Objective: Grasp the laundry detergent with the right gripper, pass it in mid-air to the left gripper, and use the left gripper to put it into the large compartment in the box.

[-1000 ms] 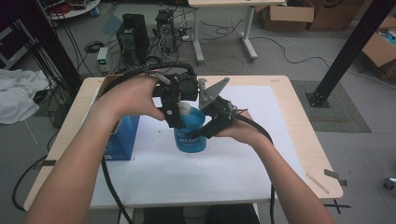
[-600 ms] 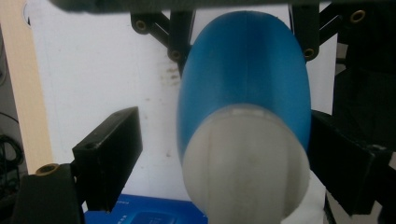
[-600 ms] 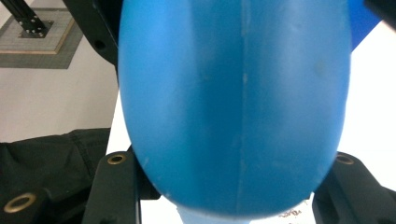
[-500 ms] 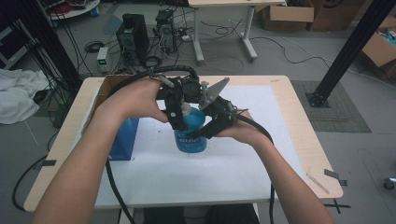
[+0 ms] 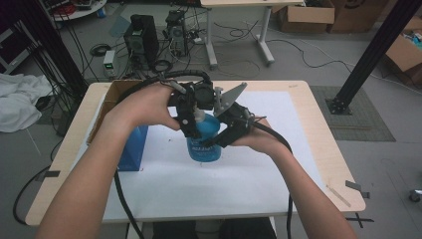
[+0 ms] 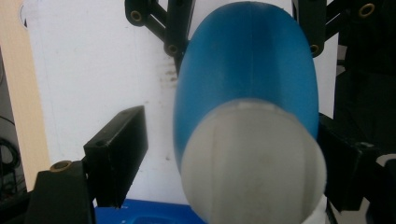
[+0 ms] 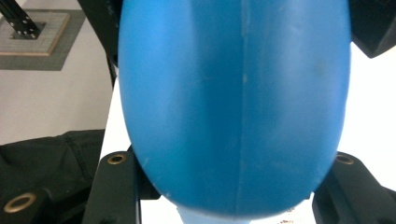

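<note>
Upright blue bottle [image 5: 205, 141] with white cap [image 6: 252, 161], printed label

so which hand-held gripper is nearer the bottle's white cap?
Left. The left hand-held gripper straddles the white cap, its jaws just closing; the right hand-held gripper clamps the blue bottle body, lower down.

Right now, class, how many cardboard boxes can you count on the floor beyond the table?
3: one box past the far desk, one beside it at the top edge, one far right. Others may be hidden.

Grey floor [image 5: 318, 55], cardboard boxes [image 5: 303, 17]
</note>
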{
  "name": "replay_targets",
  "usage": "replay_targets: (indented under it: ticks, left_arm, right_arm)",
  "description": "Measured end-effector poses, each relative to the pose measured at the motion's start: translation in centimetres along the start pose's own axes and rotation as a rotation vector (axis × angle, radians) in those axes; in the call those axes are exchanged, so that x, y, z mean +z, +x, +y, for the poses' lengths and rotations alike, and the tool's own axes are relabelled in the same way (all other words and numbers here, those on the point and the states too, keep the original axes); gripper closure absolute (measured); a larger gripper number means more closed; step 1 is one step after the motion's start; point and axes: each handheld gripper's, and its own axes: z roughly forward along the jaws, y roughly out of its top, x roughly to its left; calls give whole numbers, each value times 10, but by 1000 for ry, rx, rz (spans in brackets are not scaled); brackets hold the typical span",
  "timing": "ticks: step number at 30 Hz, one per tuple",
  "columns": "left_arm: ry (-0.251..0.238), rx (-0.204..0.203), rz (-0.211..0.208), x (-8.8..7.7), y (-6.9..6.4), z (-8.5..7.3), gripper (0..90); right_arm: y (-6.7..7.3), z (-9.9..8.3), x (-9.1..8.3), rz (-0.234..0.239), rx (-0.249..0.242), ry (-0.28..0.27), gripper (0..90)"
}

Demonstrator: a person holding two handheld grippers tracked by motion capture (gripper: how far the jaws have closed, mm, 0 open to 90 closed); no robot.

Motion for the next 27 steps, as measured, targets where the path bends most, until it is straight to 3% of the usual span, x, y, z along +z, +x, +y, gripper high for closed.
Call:
replay_targets:
  ticks: [27]
  left_arm:
    - [4, 13, -4, 0, -2, 3, 311]
  right_arm:
    - [1, 0, -1, -4, 16, -5, 453]
